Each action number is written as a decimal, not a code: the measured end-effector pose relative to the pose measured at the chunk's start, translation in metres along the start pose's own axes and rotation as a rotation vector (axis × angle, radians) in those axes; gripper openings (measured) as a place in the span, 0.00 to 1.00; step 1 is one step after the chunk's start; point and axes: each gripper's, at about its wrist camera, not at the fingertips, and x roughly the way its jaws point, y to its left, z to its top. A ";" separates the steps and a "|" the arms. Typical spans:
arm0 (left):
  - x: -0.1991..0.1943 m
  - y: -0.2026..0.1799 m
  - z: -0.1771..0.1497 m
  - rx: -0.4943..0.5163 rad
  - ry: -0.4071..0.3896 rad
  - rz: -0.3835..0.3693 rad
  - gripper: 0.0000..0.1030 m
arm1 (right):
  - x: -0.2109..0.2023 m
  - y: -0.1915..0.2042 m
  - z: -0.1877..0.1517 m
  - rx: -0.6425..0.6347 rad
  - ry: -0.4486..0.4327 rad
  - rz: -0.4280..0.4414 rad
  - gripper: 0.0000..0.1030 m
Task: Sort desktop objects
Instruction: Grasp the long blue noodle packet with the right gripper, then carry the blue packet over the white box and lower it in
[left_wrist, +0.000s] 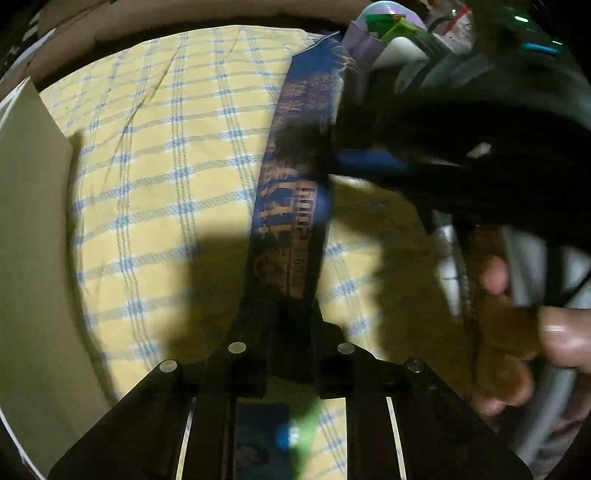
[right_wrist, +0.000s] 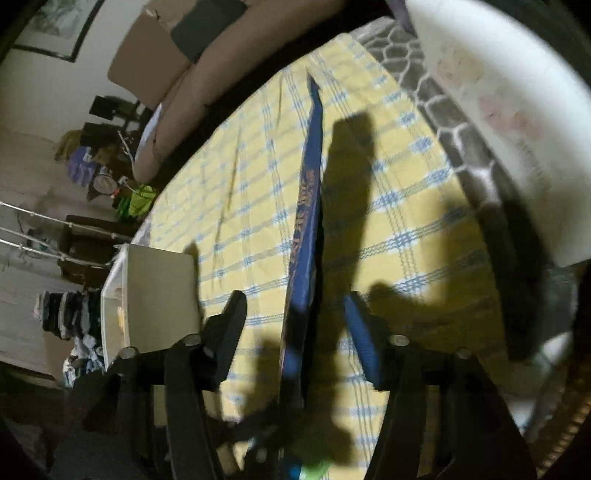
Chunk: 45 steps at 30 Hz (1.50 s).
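Observation:
A long, thin blue package (left_wrist: 291, 206) with orange lettering lies in line with my left gripper (left_wrist: 280, 317), whose fingers are shut on its near end. It hangs over the yellow and blue checked cloth (left_wrist: 166, 166). My right gripper (left_wrist: 332, 158) comes in from the right, about halfway along the package. In the right wrist view the package (right_wrist: 308, 206) shows edge-on between the fingers of the right gripper (right_wrist: 295, 317). A gap shows on each side of it, so the blue pads (right_wrist: 364, 347) do not press on it.
A pale open box (right_wrist: 155, 295) stands at the cloth's left edge, also seen in the left wrist view (left_wrist: 29, 258). A white container (right_wrist: 498, 129) and a grey stone-patterned surface (right_wrist: 424, 77) lie to the right. A person's hand (left_wrist: 517, 332) holds the right gripper's handle. Coloured toys (left_wrist: 388, 26) sit at the far end.

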 end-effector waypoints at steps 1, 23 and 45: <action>-0.003 -0.001 -0.003 -0.003 0.000 -0.014 0.14 | 0.004 0.002 -0.002 -0.021 0.003 -0.005 0.04; -0.264 0.070 -0.173 -0.066 -0.302 -0.216 0.15 | -0.168 0.234 -0.169 -0.384 -0.082 0.160 0.04; -0.185 0.283 -0.173 -0.309 -0.238 0.010 0.15 | 0.126 0.331 -0.188 -0.321 0.215 0.157 0.04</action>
